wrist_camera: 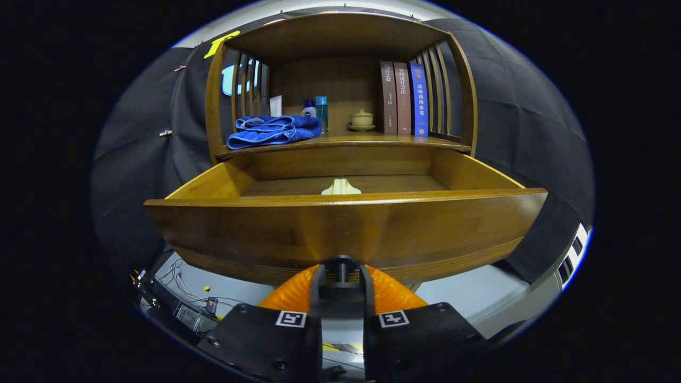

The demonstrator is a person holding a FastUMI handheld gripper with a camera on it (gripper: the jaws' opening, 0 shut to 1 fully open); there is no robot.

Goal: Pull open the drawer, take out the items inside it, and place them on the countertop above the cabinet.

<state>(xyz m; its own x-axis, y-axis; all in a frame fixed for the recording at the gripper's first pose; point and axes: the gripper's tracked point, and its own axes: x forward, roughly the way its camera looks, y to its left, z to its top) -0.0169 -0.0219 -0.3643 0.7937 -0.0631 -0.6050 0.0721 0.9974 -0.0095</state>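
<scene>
The gripper (341, 276) has both fingers clenched on the dark knob (341, 264) at the bottom of the drawer (346, 223) front. The drawer stands pulled out toward the fingers. Inside it, beyond the front panel and straight ahead of the fingers, lies a pale folded item (341, 187). On the countertop (367, 141) above rest a blue towel (272, 131), bottles (316, 113), a lidded cup (362, 119) and three books (404, 98).
</scene>
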